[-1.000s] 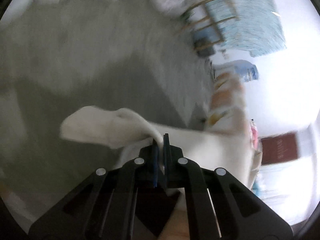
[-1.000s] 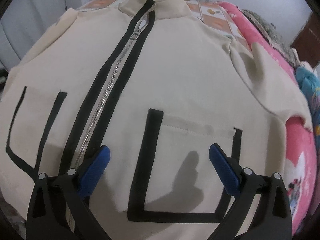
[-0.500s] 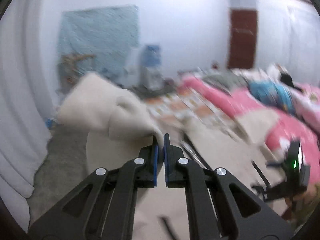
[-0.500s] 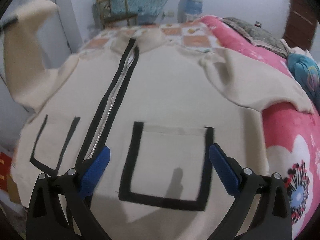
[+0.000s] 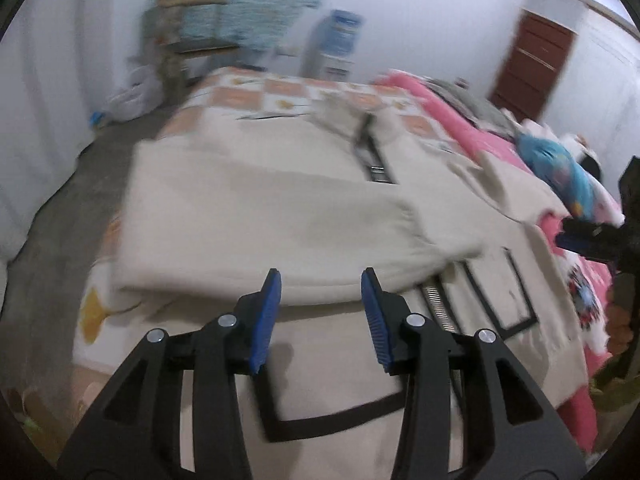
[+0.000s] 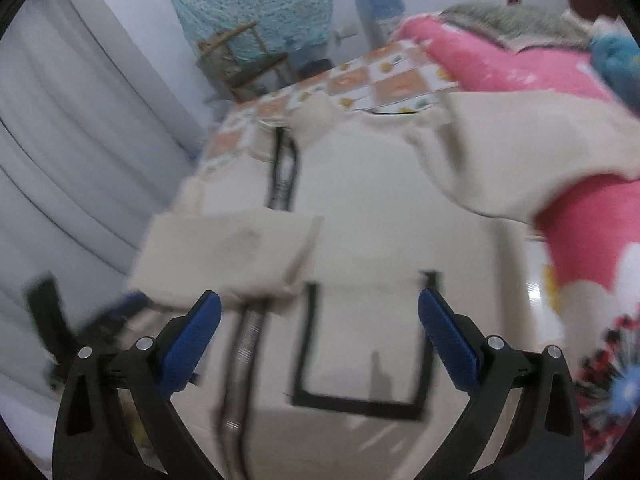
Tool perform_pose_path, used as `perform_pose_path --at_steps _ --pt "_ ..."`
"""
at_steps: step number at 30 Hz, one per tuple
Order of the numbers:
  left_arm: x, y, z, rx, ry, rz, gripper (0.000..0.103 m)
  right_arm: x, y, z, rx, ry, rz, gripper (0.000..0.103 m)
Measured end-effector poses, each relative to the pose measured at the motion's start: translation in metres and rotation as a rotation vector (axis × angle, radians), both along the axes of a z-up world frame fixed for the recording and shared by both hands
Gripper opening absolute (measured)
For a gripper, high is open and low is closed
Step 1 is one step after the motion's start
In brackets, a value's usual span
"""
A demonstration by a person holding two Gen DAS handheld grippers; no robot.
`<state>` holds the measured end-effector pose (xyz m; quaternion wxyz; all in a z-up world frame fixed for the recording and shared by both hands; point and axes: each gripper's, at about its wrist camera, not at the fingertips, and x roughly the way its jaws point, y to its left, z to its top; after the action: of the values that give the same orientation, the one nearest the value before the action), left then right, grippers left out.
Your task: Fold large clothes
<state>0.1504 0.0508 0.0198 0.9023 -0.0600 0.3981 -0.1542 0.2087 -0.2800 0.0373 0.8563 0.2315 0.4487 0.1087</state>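
Note:
A cream zip jacket (image 5: 340, 380) with black trim and black-outlined pockets lies front up on the bed. Its left sleeve (image 5: 272, 216) lies folded across the chest, cuff (image 5: 448, 236) near the zipper (image 5: 438, 304). My left gripper (image 5: 320, 316) is open and empty just above the jacket, near the folded sleeve. In the right wrist view the jacket (image 6: 380, 220) fills the middle, the folded sleeve (image 6: 228, 252) at left, the other sleeve (image 6: 520, 148) spread out to the right. My right gripper (image 6: 320, 344) is open and empty over the right pocket (image 6: 360, 340); it also shows in the left wrist view (image 5: 592, 236).
The bed has a checked orange-and-white sheet (image 5: 280, 96) and a pink flowered blanket (image 6: 560, 76) on the right. A blue bundle (image 5: 560, 168) lies on the blanket. White curtains (image 6: 60, 160), a wooden shelf (image 6: 240, 60), a water dispenser (image 5: 336, 44) and a brown door (image 5: 528, 64) stand beyond.
My left gripper carried the sleeve up and across the jacket, then opened and let it go onto the chest. My right gripper stayed open and drew back a little.

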Motion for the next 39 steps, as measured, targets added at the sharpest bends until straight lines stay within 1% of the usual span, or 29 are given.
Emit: perform_pose_path --at_steps 1,3,5,6,8,9,12,14,16,17,19,21,22,23,24,26,27,29,31,33,35,37,39 --pt "0.003 0.003 -0.008 0.003 0.008 0.022 0.040 0.007 0.002 -0.002 0.035 0.012 0.010 0.096" --pt "0.006 0.013 -0.023 0.003 0.043 0.057 0.040 0.027 0.007 -0.011 0.121 0.051 0.039 0.092" --pt "0.009 0.017 -0.034 0.019 0.068 0.073 0.040 0.046 0.017 -0.027 0.182 0.116 0.064 0.084" --pt "0.008 0.018 -0.039 0.032 0.074 0.077 0.040 0.054 0.022 -0.034 0.199 0.144 0.072 0.081" --pt "0.006 0.022 -0.045 0.044 0.074 0.084 0.040 0.069 0.032 -0.051 0.209 0.214 0.082 0.071" --pt "0.007 0.023 -0.047 0.045 0.075 0.091 0.040 0.072 0.035 -0.055 0.202 0.225 0.083 0.068" --pt "0.007 0.028 -0.054 0.034 0.082 0.112 0.040 0.081 0.049 -0.064 0.111 0.252 0.093 0.048" --pt "0.007 0.033 -0.056 0.013 0.081 0.120 0.040 0.086 0.062 -0.067 0.034 0.264 0.131 0.022" --pt "0.006 0.034 -0.057 0.008 0.076 0.122 0.040 0.089 0.073 -0.068 -0.053 0.253 0.160 0.007" --pt "0.006 0.034 -0.057 0.011 0.071 0.125 0.040 0.092 0.078 -0.064 -0.091 0.240 0.177 0.006" --pt "0.007 0.034 -0.058 0.013 0.064 0.133 0.040 0.100 0.082 -0.047 -0.149 0.178 0.190 0.005" --pt "0.009 0.035 -0.058 0.005 0.063 0.144 0.040 0.104 0.081 -0.015 -0.185 0.075 0.180 0.005" --pt "0.010 0.036 -0.058 0.000 0.064 0.153 0.040 0.105 0.076 0.010 -0.199 -0.003 0.159 0.005" --pt "0.011 0.037 -0.058 -0.004 0.064 0.159 0.040 0.104 0.071 0.026 -0.210 -0.053 0.138 0.005" --pt "0.012 0.038 -0.058 -0.011 0.064 0.169 0.040 0.102 0.063 0.047 -0.234 -0.121 0.097 0.005" --pt "0.013 0.040 -0.059 -0.024 0.063 0.184 0.040 0.097 0.044 0.070 -0.282 -0.198 0.021 0.005" --pt "0.014 0.041 -0.059 -0.028 0.062 0.188 0.039 0.095 0.036 0.072 -0.290 -0.204 0.004 0.005" --pt "0.014 0.040 -0.060 -0.029 0.059 0.193 0.039 0.095 0.018 0.059 -0.288 -0.162 -0.014 0.005" --pt "0.014 0.040 -0.060 -0.030 0.056 0.197 0.039 0.104 0.008 0.024 -0.299 -0.065 -0.009 0.005" --pt "0.014 0.039 -0.060 -0.026 0.057 0.201 0.039 0.109 -0.002 0.000 -0.309 -0.008 -0.016 0.005" --pt "0.015 0.039 -0.059 -0.022 0.062 0.205 0.039 0.109 -0.008 -0.003 -0.297 -0.012 -0.034 0.005" --pt "0.016 0.040 -0.059 -0.024 0.069 0.212 0.039 0.106 -0.017 0.006 -0.259 -0.046 -0.056 0.005" --pt "0.016 0.041 -0.059 -0.031 0.072 0.217 0.039 0.104 -0.020 0.010 -0.252 -0.056 -0.064 0.005"
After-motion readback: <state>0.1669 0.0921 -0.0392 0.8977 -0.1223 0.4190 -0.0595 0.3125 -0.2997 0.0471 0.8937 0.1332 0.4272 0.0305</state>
